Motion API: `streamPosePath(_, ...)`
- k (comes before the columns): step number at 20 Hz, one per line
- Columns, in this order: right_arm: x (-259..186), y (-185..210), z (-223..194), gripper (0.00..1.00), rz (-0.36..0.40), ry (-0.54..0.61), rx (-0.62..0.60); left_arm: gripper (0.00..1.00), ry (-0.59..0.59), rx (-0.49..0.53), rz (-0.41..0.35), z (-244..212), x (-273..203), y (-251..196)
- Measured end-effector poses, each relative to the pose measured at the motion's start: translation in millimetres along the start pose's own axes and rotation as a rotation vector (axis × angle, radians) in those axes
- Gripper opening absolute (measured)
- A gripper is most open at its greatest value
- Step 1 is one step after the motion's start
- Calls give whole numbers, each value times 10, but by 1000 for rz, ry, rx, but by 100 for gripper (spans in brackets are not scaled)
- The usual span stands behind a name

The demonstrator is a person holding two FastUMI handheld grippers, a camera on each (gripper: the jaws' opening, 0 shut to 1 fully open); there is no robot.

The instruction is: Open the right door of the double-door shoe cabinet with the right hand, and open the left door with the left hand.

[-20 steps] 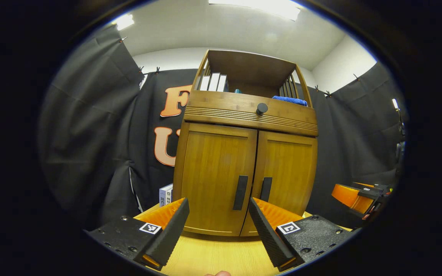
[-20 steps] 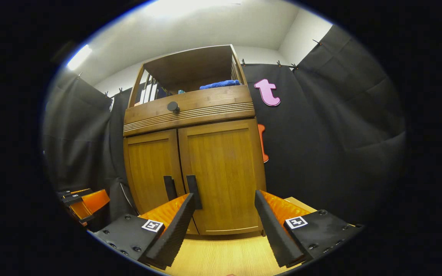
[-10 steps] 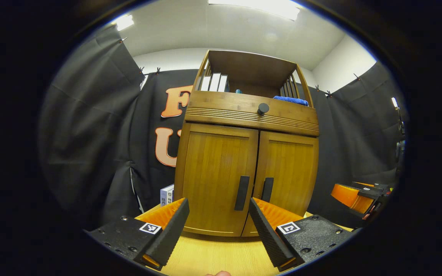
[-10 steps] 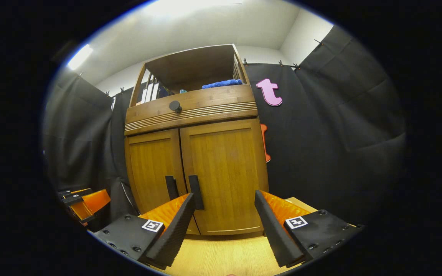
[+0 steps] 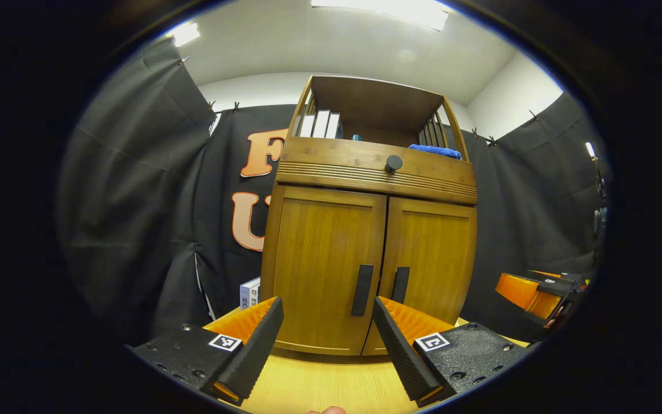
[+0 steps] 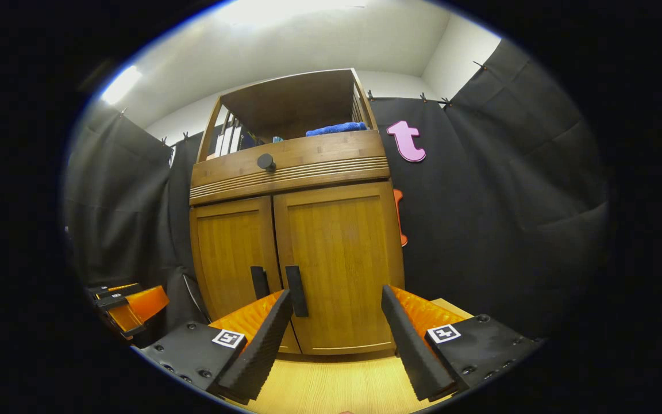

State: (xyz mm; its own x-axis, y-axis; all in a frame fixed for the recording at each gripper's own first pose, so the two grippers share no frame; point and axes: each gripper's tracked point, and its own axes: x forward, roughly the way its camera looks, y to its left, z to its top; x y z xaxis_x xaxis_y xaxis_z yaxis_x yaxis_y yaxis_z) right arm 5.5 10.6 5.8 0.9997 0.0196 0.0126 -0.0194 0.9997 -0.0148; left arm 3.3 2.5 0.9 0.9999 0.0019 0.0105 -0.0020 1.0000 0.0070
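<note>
A wooden shoe cabinet [image 5: 365, 172] stands on a light wood table with both doors closed. In the left gripper view its left door [image 5: 319, 259] carries a dark vertical handle [image 5: 361, 290], and the right door [image 5: 431, 253] has its own handle [image 5: 400, 284]. My left gripper [image 5: 325, 339] is open, short of the doors, roughly in line with the left handle. In the right gripper view the right door [image 6: 342, 253] and its handle [image 6: 296, 290] sit ahead of my right gripper [image 6: 337, 339], which is open and a little right of that handle.
A drawer with a round black knob [image 5: 392, 164] runs above the doors. The open shelf on top holds books [image 5: 319, 123] and a blue cloth [image 5: 435, 150]. A small box [image 5: 249, 293] stands left of the cabinet. The light wood tabletop [image 6: 337, 388] lies before the doors.
The right gripper view has tilted up slightly, so the cabinet sits a little lower and farther right. The left gripper has barely moved. Both doors stay closed.
</note>
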Motion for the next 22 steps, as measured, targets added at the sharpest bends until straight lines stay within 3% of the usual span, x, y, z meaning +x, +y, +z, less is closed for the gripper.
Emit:
streamPosePath(4,-23,5,-7,99,2,3,0,95,-6,-3,5,13,-4,19)
streamPosePath(13,73,86,29,100,27,-8,-16,92,-11,0,16,-8,-32,82)
streamPosePath(22,963,429,233,100,91,-39,-77,95,-17,23,30,-11,-96,174)
